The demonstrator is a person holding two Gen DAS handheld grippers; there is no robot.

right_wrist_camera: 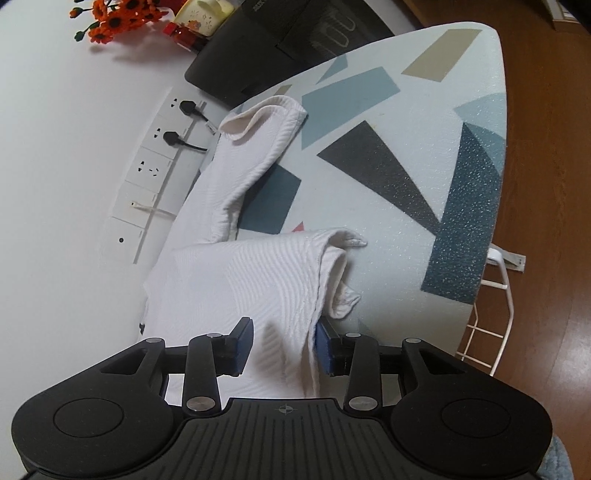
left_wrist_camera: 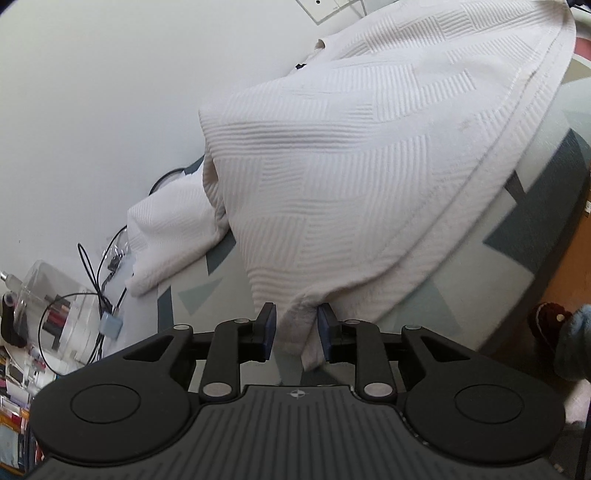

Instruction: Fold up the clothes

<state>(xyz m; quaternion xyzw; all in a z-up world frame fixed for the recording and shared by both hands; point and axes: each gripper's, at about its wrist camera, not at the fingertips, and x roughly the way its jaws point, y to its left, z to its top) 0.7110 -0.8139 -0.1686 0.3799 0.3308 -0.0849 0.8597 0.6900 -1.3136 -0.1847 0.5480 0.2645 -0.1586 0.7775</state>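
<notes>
A white textured garment (left_wrist_camera: 351, 166) rises like a tent over the table's patterned cover (left_wrist_camera: 517, 258), its hem running up to the top right. My left gripper (left_wrist_camera: 296, 328) is shut on a bunched corner of that hem. One sleeve (left_wrist_camera: 166, 229) lies on the cover near the wall. In the right wrist view the garment (right_wrist_camera: 240, 280) runs from the cover (right_wrist_camera: 406, 129) up into my right gripper (right_wrist_camera: 284, 347). That gripper is shut on thick folded cloth, the folded edge lying against its right finger. The other sleeve (right_wrist_camera: 258, 147) stretches away toward the wall.
A row of wall sockets (right_wrist_camera: 155, 158) with two plugs sits beside the table's far edge, and a black case (right_wrist_camera: 266, 44) and orange flowers (right_wrist_camera: 118, 14) lie beyond. A white wire rack (right_wrist_camera: 495, 314) hangs under the edge. A clear box (left_wrist_camera: 55, 306) and cables (left_wrist_camera: 96, 280) sit left.
</notes>
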